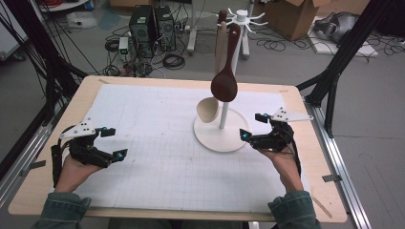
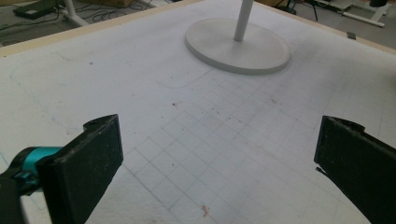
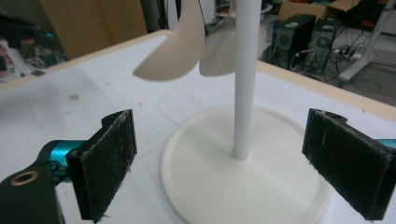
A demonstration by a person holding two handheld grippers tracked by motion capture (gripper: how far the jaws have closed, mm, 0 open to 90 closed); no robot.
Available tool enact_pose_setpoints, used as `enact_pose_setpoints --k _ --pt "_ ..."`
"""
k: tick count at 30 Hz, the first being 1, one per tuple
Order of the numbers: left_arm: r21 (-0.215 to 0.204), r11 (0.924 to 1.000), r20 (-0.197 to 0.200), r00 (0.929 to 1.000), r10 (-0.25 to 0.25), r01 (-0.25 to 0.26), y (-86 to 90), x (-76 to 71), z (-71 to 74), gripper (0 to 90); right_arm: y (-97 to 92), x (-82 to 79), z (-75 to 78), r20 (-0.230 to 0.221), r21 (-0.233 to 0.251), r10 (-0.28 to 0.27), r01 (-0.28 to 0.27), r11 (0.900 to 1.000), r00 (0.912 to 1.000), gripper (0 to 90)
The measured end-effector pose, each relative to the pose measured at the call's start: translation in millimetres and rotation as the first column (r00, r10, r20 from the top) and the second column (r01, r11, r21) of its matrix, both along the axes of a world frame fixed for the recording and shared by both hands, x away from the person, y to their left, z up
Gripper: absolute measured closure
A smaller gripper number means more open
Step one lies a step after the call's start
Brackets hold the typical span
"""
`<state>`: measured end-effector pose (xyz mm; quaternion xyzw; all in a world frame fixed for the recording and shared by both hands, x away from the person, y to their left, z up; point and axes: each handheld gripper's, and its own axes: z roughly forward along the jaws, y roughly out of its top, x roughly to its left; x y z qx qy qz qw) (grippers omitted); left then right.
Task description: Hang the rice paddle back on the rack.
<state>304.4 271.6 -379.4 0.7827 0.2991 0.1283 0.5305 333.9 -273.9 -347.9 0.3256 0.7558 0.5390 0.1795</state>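
A white stand with a round base (image 1: 210,137) and a thin pole (image 1: 224,113) rises right of the mat's middle. From its top hooks hang a dark brown wooden spoon (image 1: 224,84) and a pale wooden spoon (image 1: 208,109), whose bowl is just above the base. My right gripper (image 1: 252,125) is open, low beside the base's right edge. In the right gripper view the pole (image 3: 246,79) and base (image 3: 210,182) lie ahead between the jaws, with the pale spoon (image 3: 175,51) above. My left gripper (image 1: 115,142) rests open at the mat's left, nothing between its pads (image 2: 88,163).
A white gridded mat (image 1: 157,157) covers the wooden table (image 1: 315,181). Beyond the far edge, computer towers (image 1: 152,26), cables and a cardboard box (image 1: 291,16) sit on the floor. Black frame posts (image 1: 344,52) stand at both sides. In the left gripper view the base (image 2: 219,46) lies far ahead.
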Motion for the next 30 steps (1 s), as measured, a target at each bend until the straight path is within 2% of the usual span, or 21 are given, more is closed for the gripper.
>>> enact_pose_setpoints --k 20,30 --pt "0.020 0.9998 -0.004 1.0000 -0.003 0.003 -0.8 -0.6 -5.8 1.7 -7.7 -25.5 -33.8 -0.030 -0.017 -0.026 0.026 0.9995 0.9992 9.2" --pt "0.028 0.9996 -0.008 1.0000 -0.002 0.002 -1.7 -8.8 -15.6 1.7 -10.8 -37.1 -50.6 -0.046 -0.025 -0.038 0.037 0.9990 0.9982 9.2"
